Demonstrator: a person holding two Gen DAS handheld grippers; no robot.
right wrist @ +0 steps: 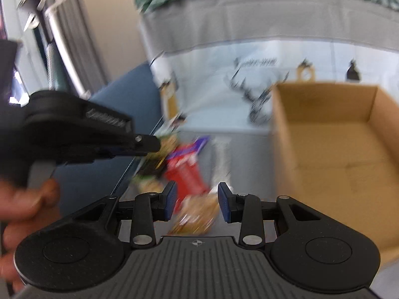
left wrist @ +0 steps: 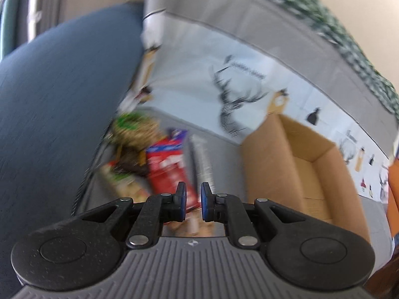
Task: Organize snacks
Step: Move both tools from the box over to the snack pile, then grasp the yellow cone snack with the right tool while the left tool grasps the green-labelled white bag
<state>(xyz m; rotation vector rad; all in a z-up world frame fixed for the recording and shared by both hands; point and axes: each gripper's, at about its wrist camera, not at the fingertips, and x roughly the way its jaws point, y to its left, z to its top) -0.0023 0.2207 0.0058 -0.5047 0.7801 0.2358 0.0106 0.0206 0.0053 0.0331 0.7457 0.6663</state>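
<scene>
- The snacks lie in a loose heap on the grey surface, left of the cardboard box and against the edge of the dark blue cushion; both views are smeared by blur, so no label can be read
- The red packet is the plainest piece of the heap; it lies near the middle, with a purple-and-white wrapper just behind it, a green-and-tan bag further left, and a golden-brown pack nearest the right gripper
- As a judgement: these look like thin foil or film packs, so light, soft, crinkly and likely slick; contents may crush under a hard squeeze; a pinch on a sealed end or a flat edge should serve better than a pinch across the puffed middle
- The box stands open on top and looks empty as far as its floor shows; it sits just beside the heap, and seems the likely place for the packs
- The left gripper points at the red packet; its blue pads stand a narrow gap apart with nothing between them
- The right gripper hovers over the golden-brown pack with its fingers wider apart, also empty; whether it touches the pack cannot be told
- In the right view the left gripper's body shows at left, a hand beneath it
- Behind all stands a pale cloth printed with stags, under a grey band
</scene>
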